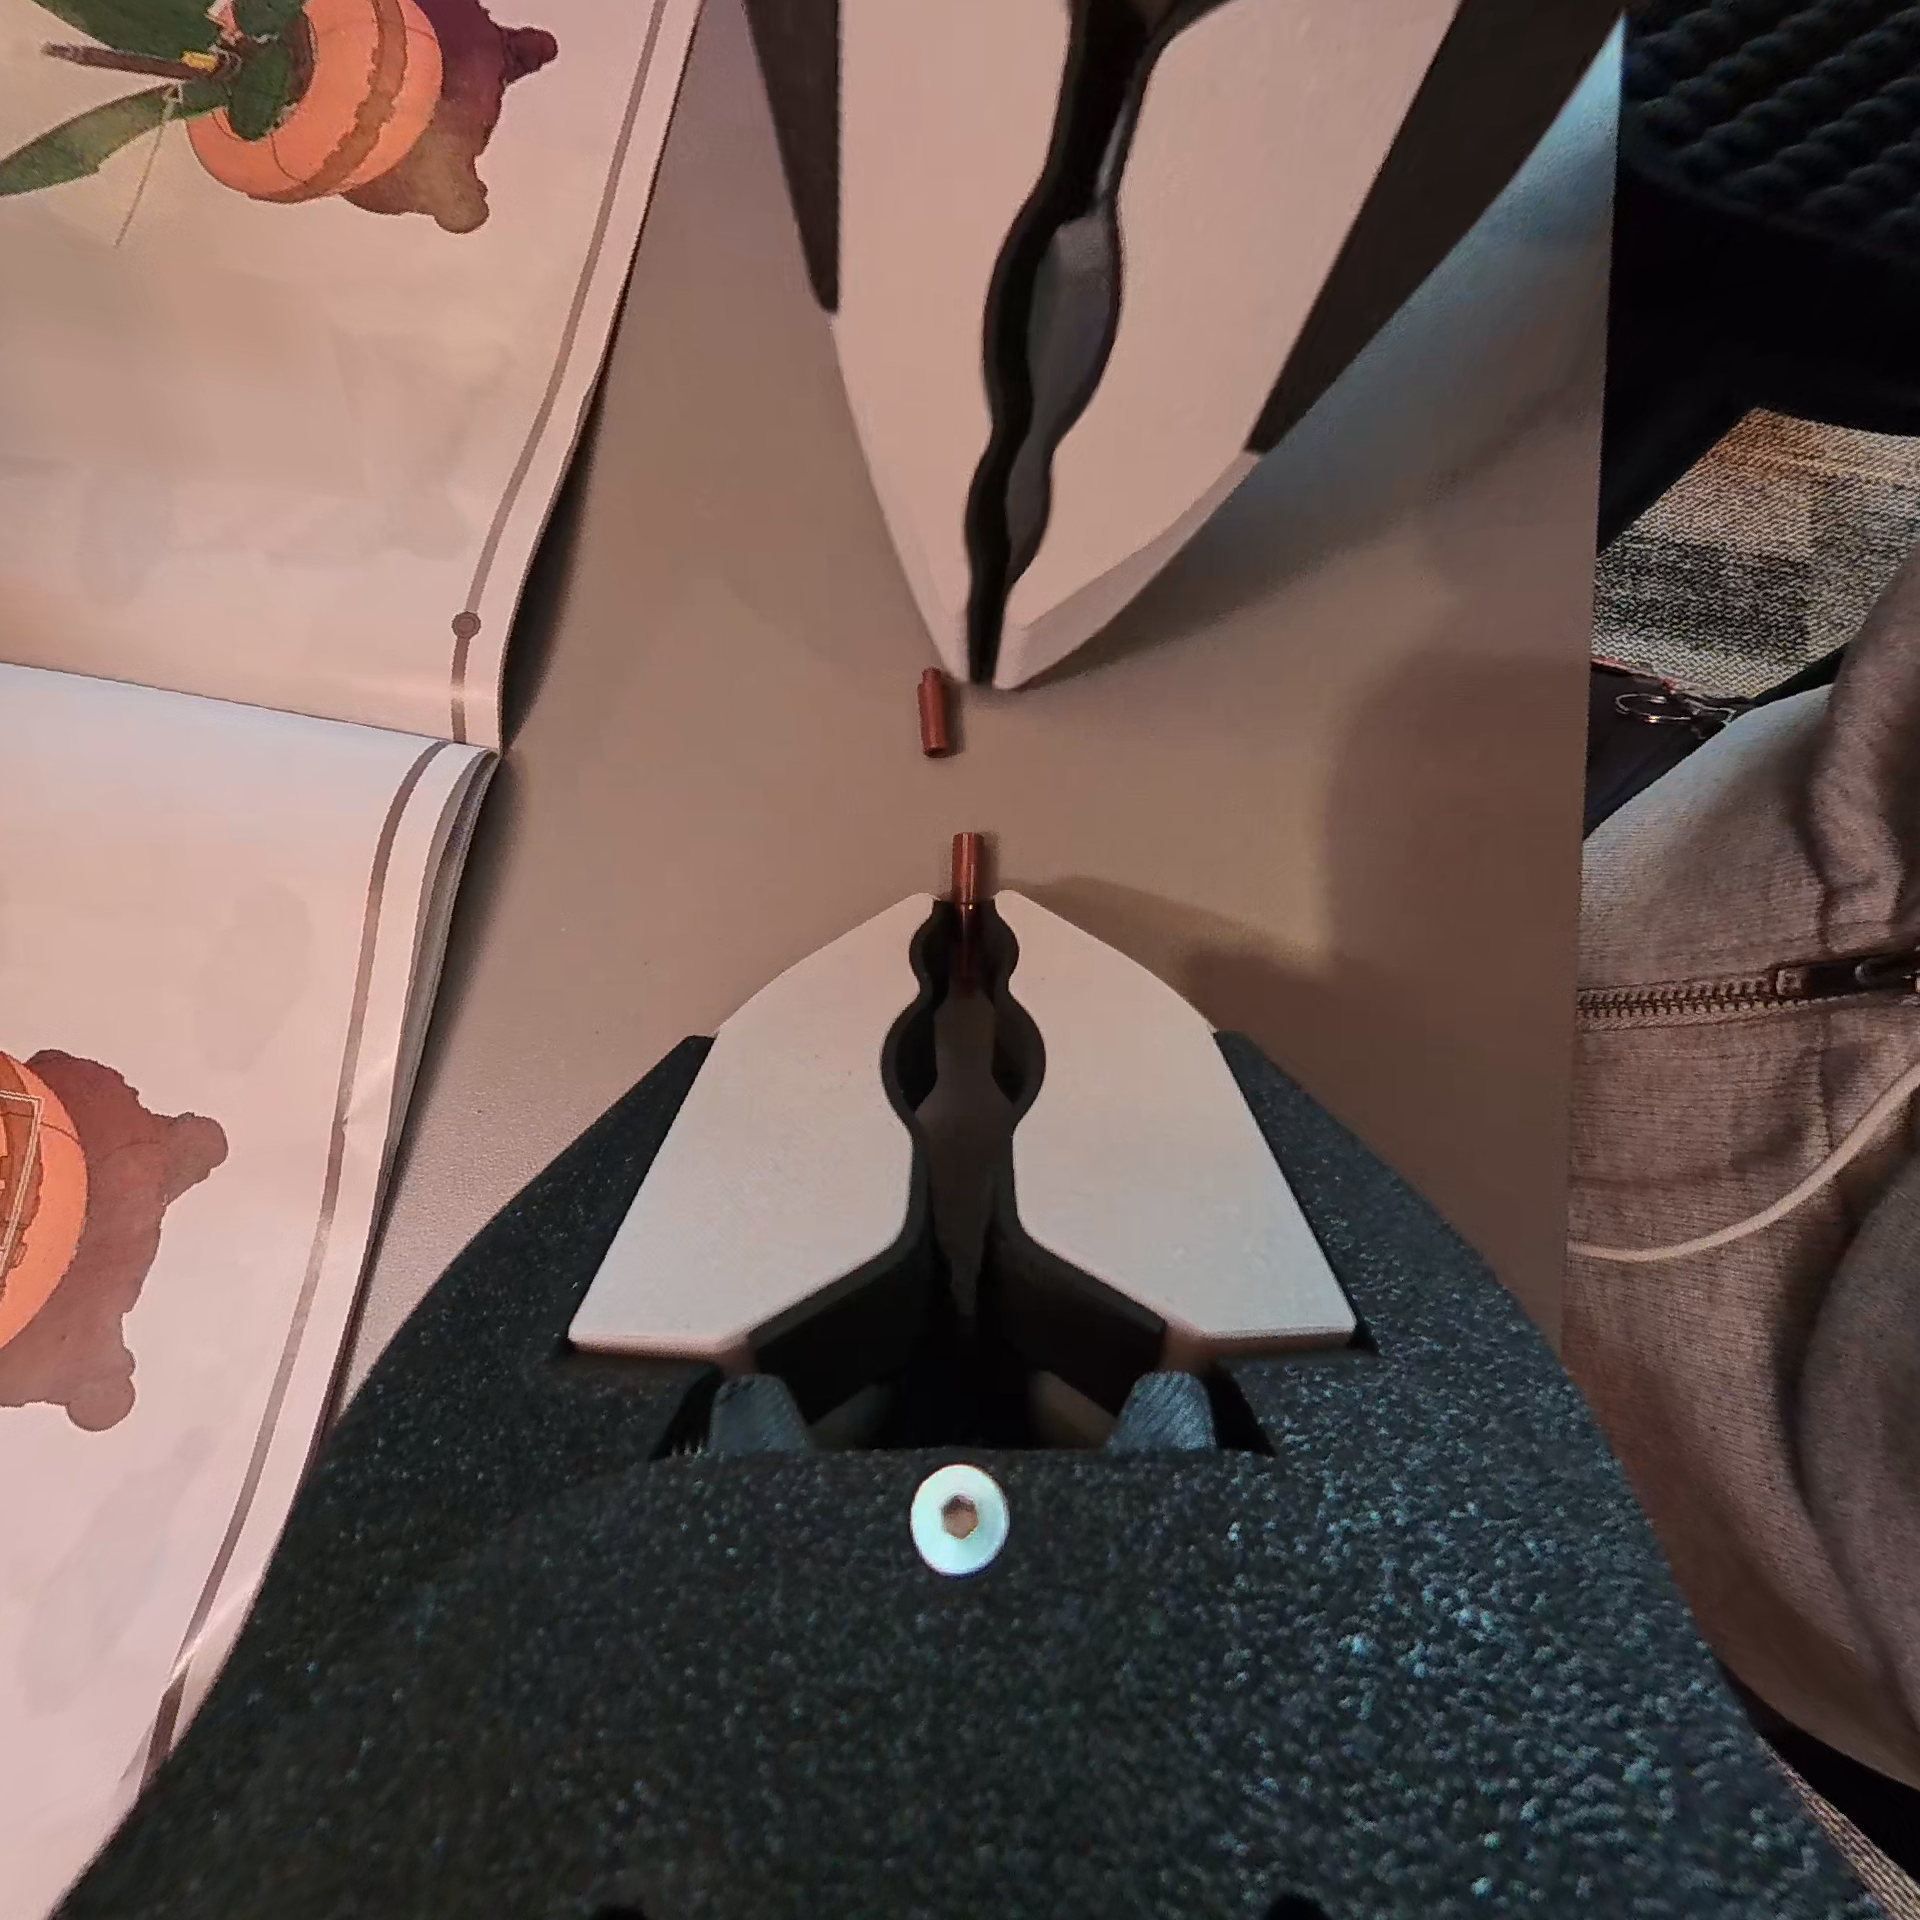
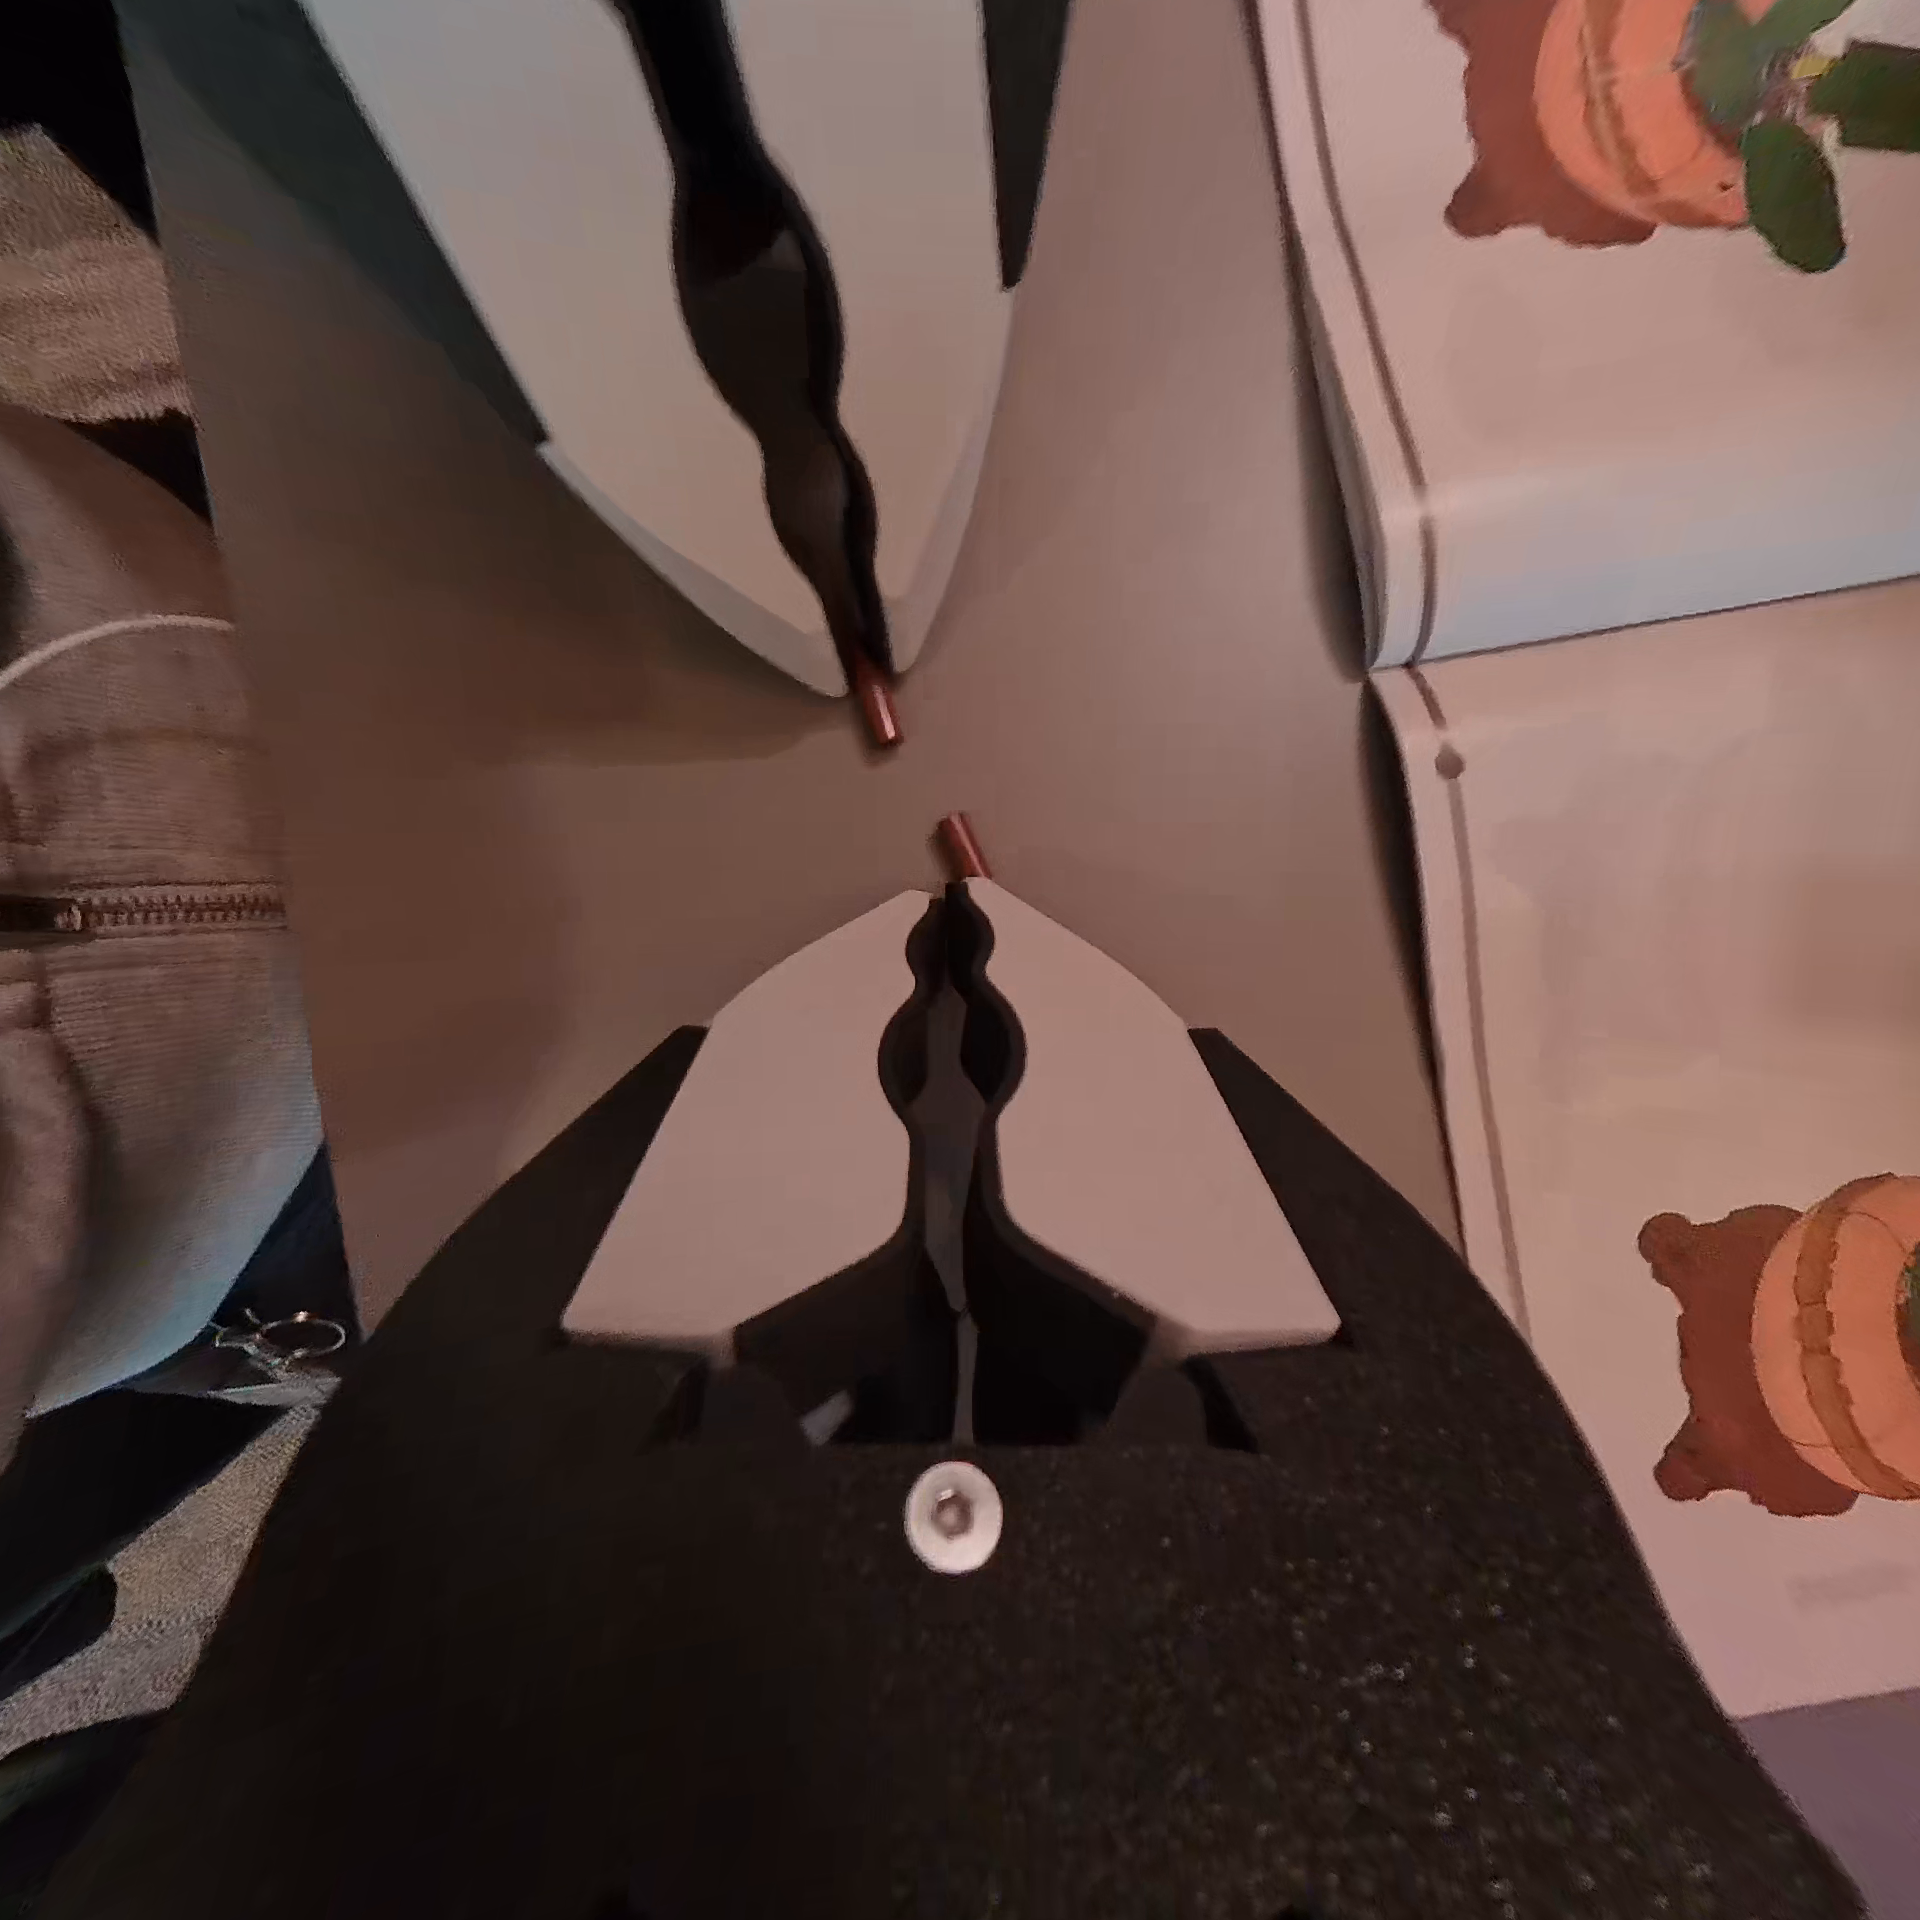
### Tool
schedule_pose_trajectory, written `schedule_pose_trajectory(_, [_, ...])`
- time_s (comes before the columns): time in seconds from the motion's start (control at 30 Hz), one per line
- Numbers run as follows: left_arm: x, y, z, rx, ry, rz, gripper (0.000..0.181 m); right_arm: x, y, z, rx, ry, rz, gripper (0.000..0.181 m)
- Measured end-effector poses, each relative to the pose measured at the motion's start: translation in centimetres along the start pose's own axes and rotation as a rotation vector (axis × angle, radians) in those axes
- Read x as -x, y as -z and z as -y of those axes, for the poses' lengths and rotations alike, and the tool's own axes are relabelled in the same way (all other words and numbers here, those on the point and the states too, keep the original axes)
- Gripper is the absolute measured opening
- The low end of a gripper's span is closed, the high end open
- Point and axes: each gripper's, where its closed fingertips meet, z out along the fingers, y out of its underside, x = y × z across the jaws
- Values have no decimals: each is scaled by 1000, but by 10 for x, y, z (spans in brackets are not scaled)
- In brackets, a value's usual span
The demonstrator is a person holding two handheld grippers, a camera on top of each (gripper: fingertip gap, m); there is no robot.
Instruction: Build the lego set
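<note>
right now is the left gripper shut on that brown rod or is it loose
Shut on it: the left gripper has its fingertips pinched around the brown rod, whose end sticks out past them, raised off the table.

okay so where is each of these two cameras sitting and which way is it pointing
Left wrist view: on the left gripper, looking along its shut jaws across the grey table at the right gripper; a grey sleeve at right.
Right wrist view: on the right gripper, facing back at the left gripper; the sleeve at left.
Shared: both grippers, two brown rods, the instruction booklet.
</note>
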Motion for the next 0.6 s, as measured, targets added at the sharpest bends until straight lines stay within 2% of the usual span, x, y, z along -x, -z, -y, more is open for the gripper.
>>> schedule_pose_trajectory(0.27, [2, 6, -6, 18, 42, 38, 5, -23, -8, 13, -6, 22, 12, 4])
schedule_pose_trajectory(0.4, [4, 8, -8, -1, 83, 52, 5, -24, -1, 17, -13, -75, -52, 4])
schedule_pose_trajectory(0.5, [5, 9, -8, -16, 79, 67, 5, -10, 5, 28, -117, -125, -40, 6])
schedule_pose_trajectory(0.6, [10, 9, -7, -56, 71, 110, 5, 5, 5, 38, -244, -94, 5, 10])
